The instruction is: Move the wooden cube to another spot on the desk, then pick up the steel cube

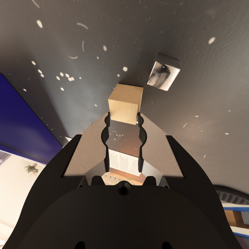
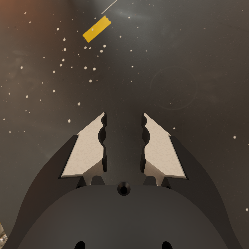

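Note:
The wooden cube (image 1: 125, 103) is pale and sits on the dark speckled desk (image 1: 67, 40), between the fingertips of my left gripper (image 1: 124, 116). The jaws press against its two lower sides, only at the very tips. The steel cube (image 1: 163, 71) is shiny and mirror-like. It stands on the desk just beyond the wooden cube and to its right, apart from it. My right gripper (image 2: 124, 114) is open and empty over the bare desk (image 2: 175, 53); neither cube shows in the right wrist view.
A blue panel (image 1: 20, 114) runs along the left. A printed sheet (image 1: 124, 163) shows between the left fingers, a black mesh object (image 1: 231, 195) at lower right. A yellow tape strip (image 2: 96, 29) lies ahead of the right gripper; a metallic object (image 2: 2, 237) at its lower left.

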Controlling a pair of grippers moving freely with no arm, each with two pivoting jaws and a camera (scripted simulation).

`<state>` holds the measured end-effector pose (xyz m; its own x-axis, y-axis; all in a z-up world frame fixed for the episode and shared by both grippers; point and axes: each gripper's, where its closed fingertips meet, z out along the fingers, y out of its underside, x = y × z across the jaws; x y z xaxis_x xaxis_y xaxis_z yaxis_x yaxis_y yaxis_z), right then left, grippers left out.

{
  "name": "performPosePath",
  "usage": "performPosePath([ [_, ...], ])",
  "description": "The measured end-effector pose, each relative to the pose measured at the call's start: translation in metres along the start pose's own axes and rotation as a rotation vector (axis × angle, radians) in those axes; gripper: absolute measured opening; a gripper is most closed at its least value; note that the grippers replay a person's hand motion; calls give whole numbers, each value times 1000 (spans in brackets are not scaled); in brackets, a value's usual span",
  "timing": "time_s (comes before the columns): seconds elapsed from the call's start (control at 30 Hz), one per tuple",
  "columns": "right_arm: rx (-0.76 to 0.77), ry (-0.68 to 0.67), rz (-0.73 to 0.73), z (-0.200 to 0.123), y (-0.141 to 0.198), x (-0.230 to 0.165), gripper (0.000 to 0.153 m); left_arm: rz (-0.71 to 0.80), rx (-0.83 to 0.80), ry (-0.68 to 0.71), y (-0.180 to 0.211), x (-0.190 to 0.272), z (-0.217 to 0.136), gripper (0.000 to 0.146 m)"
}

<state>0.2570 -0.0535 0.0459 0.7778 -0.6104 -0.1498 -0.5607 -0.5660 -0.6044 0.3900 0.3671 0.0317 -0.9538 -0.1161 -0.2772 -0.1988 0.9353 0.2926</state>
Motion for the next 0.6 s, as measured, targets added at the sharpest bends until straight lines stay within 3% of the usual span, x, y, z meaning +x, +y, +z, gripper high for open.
performPosePath([
  [0.17,10,2,-8,-2,-2,-1,51,-51,72,-20,-3,-3,-18,41],
  [0.33,19,5,-7,-3,-3,0,51,-94,241,-113,-27,-11,-81,41],
  [0.5,28,15,1,-5,-4,3,52,-69,495,-185,-90,10,-171,41],
  [0.6,23,16,1,-5,-2,4,52,-1,612,-156,-142,44,-204,41],
])
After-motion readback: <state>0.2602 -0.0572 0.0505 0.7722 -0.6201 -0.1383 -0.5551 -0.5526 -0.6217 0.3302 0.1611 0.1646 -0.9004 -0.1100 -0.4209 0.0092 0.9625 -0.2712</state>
